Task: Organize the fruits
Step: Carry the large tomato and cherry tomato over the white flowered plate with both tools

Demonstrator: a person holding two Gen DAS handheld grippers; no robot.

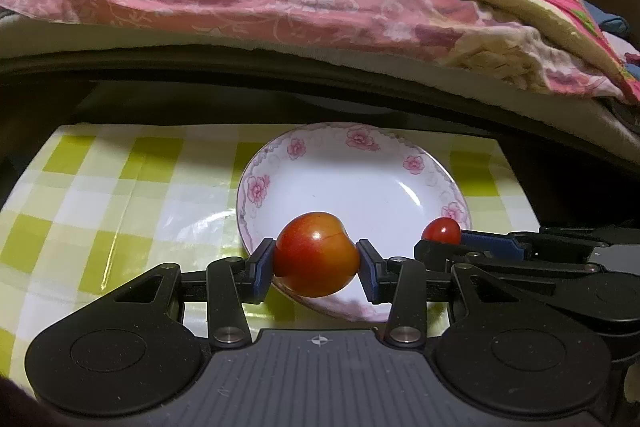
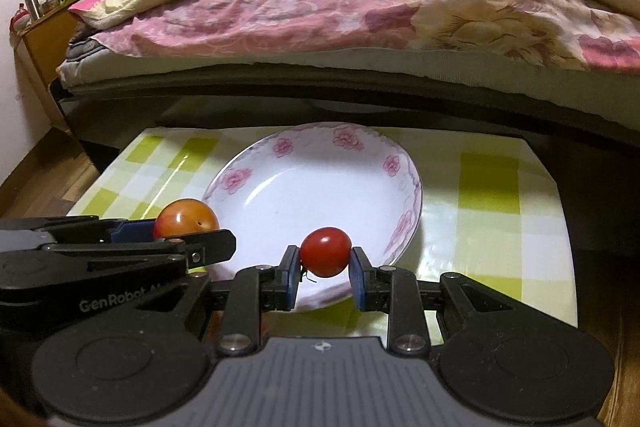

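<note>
My left gripper [image 1: 316, 263] is shut on a large red-orange plum [image 1: 316, 253] and holds it over the near rim of a white floral plate [image 1: 360, 183]. My right gripper [image 2: 325, 267] is shut on a small red cherry tomato [image 2: 325, 251] and holds it over the plate's [image 2: 312, 179] near rim. In the left wrist view the right gripper with the cherry tomato [image 1: 441, 230] shows at the right. In the right wrist view the left gripper with the plum [image 2: 186, 218] shows at the left. The plate's inside is bare.
The plate stands on a small table with a green-and-white checked cloth [image 1: 120, 195]. Behind it is a bed with a pink floral quilt [image 2: 320, 7]. A wooden nightstand [image 2: 44, 27] with small items stands at the far left.
</note>
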